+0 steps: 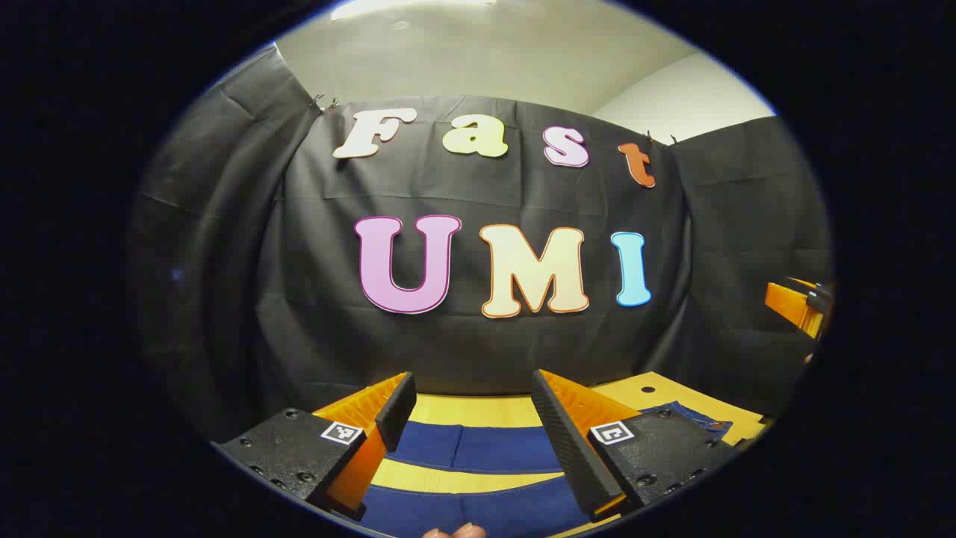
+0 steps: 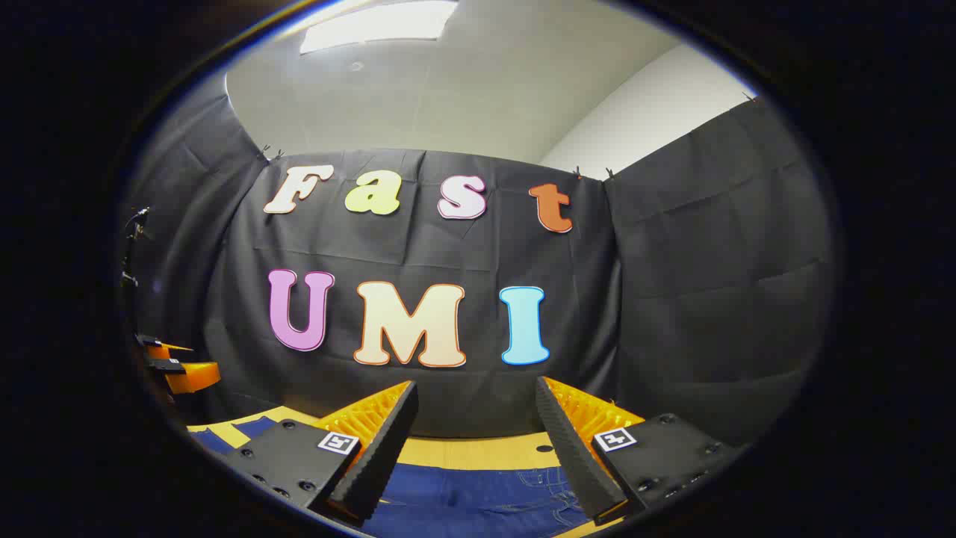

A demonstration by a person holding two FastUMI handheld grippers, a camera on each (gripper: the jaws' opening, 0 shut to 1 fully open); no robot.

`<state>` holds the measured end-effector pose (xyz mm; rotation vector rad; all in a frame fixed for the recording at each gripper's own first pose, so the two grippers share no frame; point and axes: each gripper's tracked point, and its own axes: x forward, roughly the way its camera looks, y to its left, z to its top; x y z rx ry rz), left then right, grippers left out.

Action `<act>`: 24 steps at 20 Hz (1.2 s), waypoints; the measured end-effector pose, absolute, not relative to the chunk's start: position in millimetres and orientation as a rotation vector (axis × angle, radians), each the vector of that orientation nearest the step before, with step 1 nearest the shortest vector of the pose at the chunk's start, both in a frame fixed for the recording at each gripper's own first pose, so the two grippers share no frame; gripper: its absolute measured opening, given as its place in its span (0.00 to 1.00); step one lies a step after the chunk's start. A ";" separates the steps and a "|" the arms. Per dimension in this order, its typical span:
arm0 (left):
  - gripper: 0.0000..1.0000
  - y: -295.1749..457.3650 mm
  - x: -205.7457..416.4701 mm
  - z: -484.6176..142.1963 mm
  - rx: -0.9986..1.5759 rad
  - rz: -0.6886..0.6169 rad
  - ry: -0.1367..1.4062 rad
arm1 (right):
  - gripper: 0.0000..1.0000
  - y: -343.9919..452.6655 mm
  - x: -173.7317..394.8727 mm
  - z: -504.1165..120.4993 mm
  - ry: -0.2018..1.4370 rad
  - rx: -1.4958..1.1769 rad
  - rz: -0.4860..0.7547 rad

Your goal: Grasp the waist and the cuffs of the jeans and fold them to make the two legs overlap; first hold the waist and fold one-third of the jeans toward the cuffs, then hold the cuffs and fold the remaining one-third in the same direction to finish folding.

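Behind everything, the black cloth wall of your booth takes up most of both views, with a pale ceiling above it.

Below that, the yellow wooden desk runs across the bottom of each view. Dark blue denim jeans lie flat on it. In the left gripper view you see two blue bands, the two legs, with a strip of bare desk between them, so the legs lie apart, not overlapped. In the right gripper view the jeans show stitching and what looks like a pocket, so that is likely the waist end; can't tell for certain.

Your left gripper has its fingers spread wide, nothing between them, held above the legs. No contact with the denim visible.

Your right gripper is the same: fingers wide apart, gripping nothing, above the stitched end of the jeans. Can't tell whether the tips touch cloth; they look clear of it.

At the right edge of the left gripper view, the right gripper shows as an orange and black body, well apart. At the left edge of the right gripper view, the left gripper shows likewise.

A fingertip of your hand pokes in at the bottom edge of the left gripper view.
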<state>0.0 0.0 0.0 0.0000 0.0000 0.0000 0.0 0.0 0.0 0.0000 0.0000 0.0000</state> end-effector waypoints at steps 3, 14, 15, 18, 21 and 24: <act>0.93 1.9 -6.1 1.2 0.006 0.012 -0.010 | 0.96 0.7 -0.1 -0.6 -0.007 0.007 0.000; 0.93 28.7 -14.9 -8.5 0.021 0.064 0.007 | 0.96 13.0 10.5 -8.7 0.002 0.020 0.031; 0.93 30.8 -15.4 -10.5 0.023 0.064 0.011 | 0.96 14.7 12.0 -11.2 0.006 0.020 0.034; 0.94 35.5 -15.8 -19.4 0.043 0.055 0.044 | 0.96 18.5 14.5 -18.8 0.021 0.016 0.043; 0.95 49.3 -24.7 -42.5 0.078 0.027 0.099 | 0.96 22.2 16.6 -29.7 0.042 0.012 0.049; 0.95 54.9 -34.4 -65.8 0.140 -0.039 0.169 | 0.97 28.1 17.0 -41.1 0.064 0.015 0.053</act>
